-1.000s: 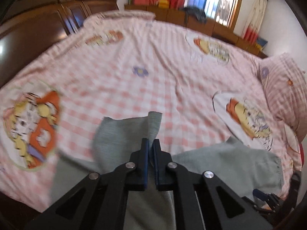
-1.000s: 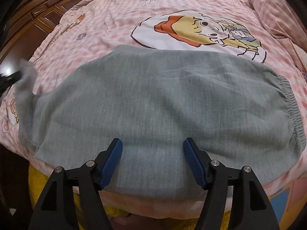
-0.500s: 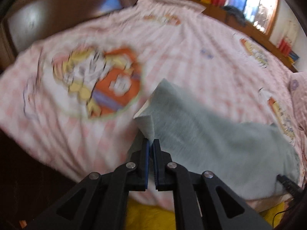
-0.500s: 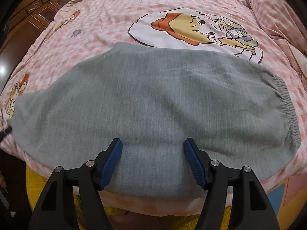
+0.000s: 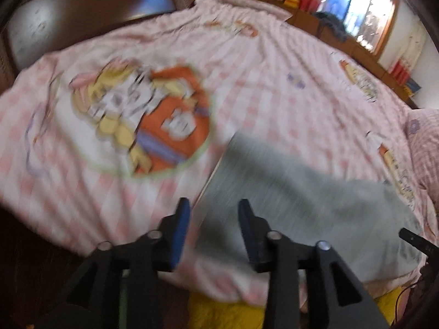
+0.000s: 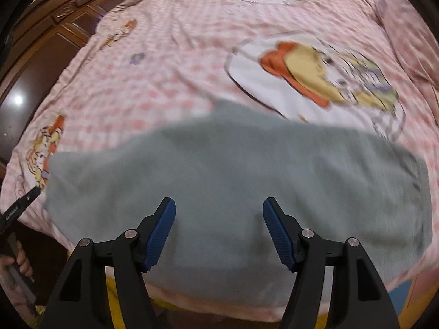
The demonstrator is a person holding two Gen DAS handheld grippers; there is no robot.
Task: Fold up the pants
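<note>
The grey pants (image 6: 233,170) lie flat in one long strip along the near edge of the bed. In the left wrist view the pants (image 5: 301,192) end at a straight leg hem just ahead of my left gripper (image 5: 214,205). Its jaws are opening and the pads no longer press the cloth; the hem lies loose on the bed between and past them. My right gripper (image 6: 218,205) hovers open over the middle of the pants, nothing between its blue fingers (image 6: 164,219). The elastic waistband sits at the right end.
A pink checked bedspread (image 6: 192,54) with cartoon prints covers the bed. A pillow (image 6: 411,27) lies at the far right. A dark wooden wardrobe (image 6: 41,54) stands on the left. A yellow cloth (image 5: 219,312) shows below the bed edge. A hand (image 6: 16,260) holds the left tool.
The left gripper carried the leg end out to the left, laid it flat and let go. The right gripper rose a little above the pants, still open.
</note>
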